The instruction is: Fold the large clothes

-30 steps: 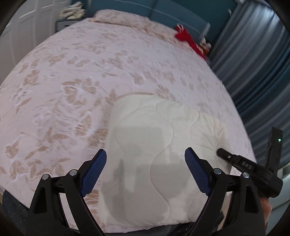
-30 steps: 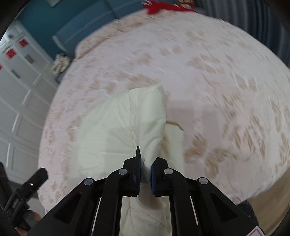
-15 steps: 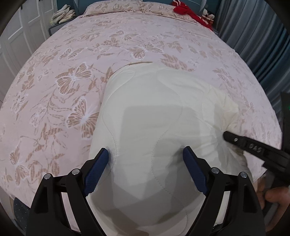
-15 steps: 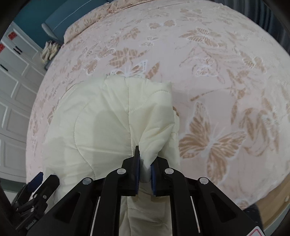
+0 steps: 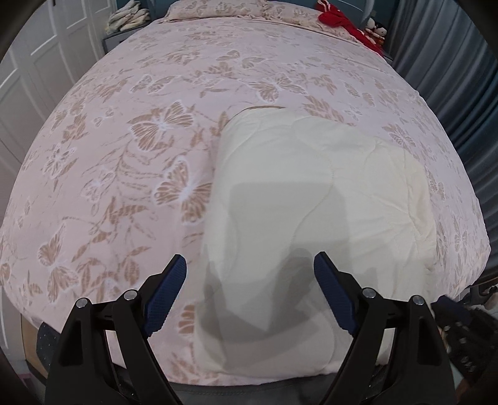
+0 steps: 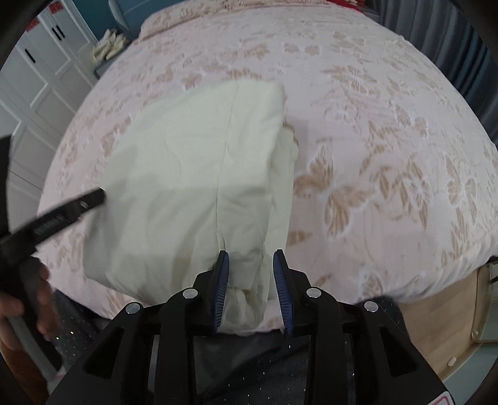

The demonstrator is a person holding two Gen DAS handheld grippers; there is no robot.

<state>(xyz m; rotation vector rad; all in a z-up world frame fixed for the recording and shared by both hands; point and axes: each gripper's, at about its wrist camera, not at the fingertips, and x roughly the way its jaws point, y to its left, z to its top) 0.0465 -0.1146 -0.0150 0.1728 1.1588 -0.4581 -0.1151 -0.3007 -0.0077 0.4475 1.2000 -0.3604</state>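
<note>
A cream quilted garment (image 5: 311, 212) lies folded in a thick pad on the near edge of the bed; it also shows in the right wrist view (image 6: 199, 187). My left gripper (image 5: 250, 280) is open and empty, held just above the pad's near end. My right gripper (image 6: 251, 268) is open, its jaws on either side of the pad's near right corner without pinching it. The left gripper's finger (image 6: 65, 215) shows at the pad's left side in the right wrist view.
The bed (image 5: 124, 140) has a pink cover with tan butterflies. A red cloth (image 5: 348, 21) and pillows lie at its head. White wardrobe doors (image 6: 28, 93) stand to the left, grey curtains (image 5: 451, 62) to the right. Wooden floor (image 6: 451, 311) shows beyond the bed's near corner.
My right gripper has opened and let go of the garment's corner. The fold has dropped flat onto the pad. My left gripper has drawn back toward the near edge.
</note>
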